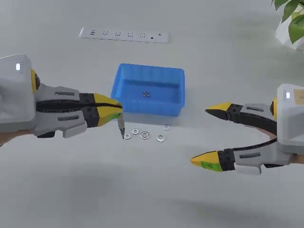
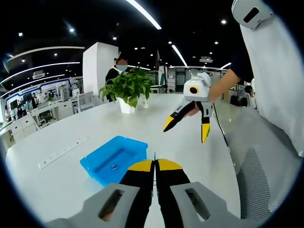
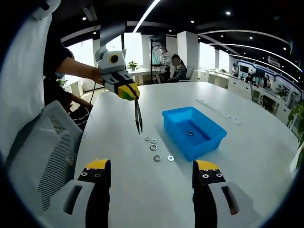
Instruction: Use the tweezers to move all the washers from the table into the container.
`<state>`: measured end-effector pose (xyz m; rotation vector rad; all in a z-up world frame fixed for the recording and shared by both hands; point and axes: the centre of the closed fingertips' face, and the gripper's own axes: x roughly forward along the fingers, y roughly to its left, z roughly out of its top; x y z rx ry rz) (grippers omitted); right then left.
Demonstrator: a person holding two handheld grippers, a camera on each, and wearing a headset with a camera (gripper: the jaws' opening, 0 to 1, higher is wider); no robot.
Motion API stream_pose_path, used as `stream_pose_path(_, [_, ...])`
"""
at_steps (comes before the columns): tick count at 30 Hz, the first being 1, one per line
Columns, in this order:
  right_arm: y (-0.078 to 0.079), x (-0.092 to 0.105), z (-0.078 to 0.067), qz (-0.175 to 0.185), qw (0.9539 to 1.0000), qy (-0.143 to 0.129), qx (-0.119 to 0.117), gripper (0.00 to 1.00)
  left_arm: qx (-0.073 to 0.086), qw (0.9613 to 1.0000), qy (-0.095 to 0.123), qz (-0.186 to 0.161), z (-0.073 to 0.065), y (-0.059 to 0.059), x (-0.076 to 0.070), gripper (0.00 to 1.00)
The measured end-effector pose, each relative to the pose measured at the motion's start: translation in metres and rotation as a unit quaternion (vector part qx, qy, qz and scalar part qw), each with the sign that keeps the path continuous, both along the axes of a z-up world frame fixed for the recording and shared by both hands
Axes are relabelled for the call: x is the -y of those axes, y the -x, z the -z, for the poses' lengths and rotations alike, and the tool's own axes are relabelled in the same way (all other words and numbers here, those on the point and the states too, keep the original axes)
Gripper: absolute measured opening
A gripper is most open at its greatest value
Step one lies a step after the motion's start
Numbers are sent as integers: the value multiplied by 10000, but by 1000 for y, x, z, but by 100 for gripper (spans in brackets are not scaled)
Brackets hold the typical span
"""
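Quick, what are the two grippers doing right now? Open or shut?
Left gripper: shut on the thin metal tweezers.
Right gripper: open, holding nothing.

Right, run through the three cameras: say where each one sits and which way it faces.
Head view: on the headset, looking forward and down at the blue container, washers, left gripper shut on tweezers, open right gripper.
Left gripper view: on the left gripper, facing over the container to the right gripper and the person's white clothing.
Right gripper view: on the right gripper, facing back at the left gripper, tweezers, washers, container and the person's arm.
Shared: gripper views face each other; all show the container.
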<state>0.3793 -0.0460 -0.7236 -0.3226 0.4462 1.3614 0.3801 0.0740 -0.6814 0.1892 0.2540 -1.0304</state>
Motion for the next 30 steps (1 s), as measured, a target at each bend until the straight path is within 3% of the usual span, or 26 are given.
stream_pose_path(8, [4, -2, 5, -26, 9999, 1, -110, 70, -41, 10000, 38, 29, 7, -1, 4, 4])
stream_pose_path(14, [7, -2, 10, -109, 9998, 49, -174, 69, 71, 10000, 12, 42, 7, -5, 3, 4])
stream_pose_path(18, [8, -3, 11, -106, 9997, 18, -221, 69, 55, 10000, 36, 47, 8, -8, 3, 4])
stream_pose_path(26, [9, -2, 15, -163, 9996, 67, -237, 68, -10, 9999, 31, 125, 13, -6, 9, 4])
stream_pose_path(30, [7, -1, 15, -154, 9996, 61, -240, 67, 42, 9999, -15, 127, 14, -6, 10, 4])
